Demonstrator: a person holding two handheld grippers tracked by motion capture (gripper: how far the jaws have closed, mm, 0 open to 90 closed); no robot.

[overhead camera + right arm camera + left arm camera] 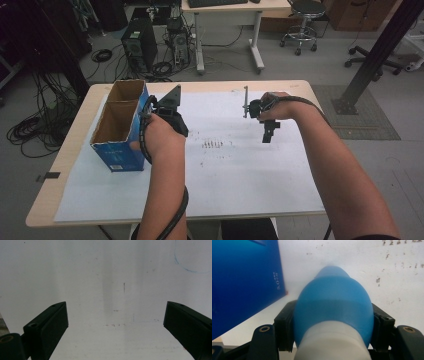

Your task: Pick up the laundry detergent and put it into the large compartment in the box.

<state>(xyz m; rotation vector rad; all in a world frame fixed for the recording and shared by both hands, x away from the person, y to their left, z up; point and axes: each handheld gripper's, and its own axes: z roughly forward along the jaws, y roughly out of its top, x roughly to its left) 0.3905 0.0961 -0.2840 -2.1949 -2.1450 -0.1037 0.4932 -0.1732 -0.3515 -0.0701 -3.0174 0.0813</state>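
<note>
While grey floor with cable coils, computer towers (140,47), a desk and a stool (301,22) fills the far room, the table (70,150) carries a stained white sheet (240,175). At its left stands an open blue box (119,125). Just right of it, the left gripper (172,117) is clenched on a blue bulb (333,307). Farther right, the right gripper (267,135) hangs released over bare sheet.

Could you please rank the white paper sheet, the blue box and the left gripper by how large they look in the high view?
1. white paper sheet, covering most of the table
2. blue box, open-topped
3. left gripper, though partly hidden by the hand, so its full extent is unsure
</note>
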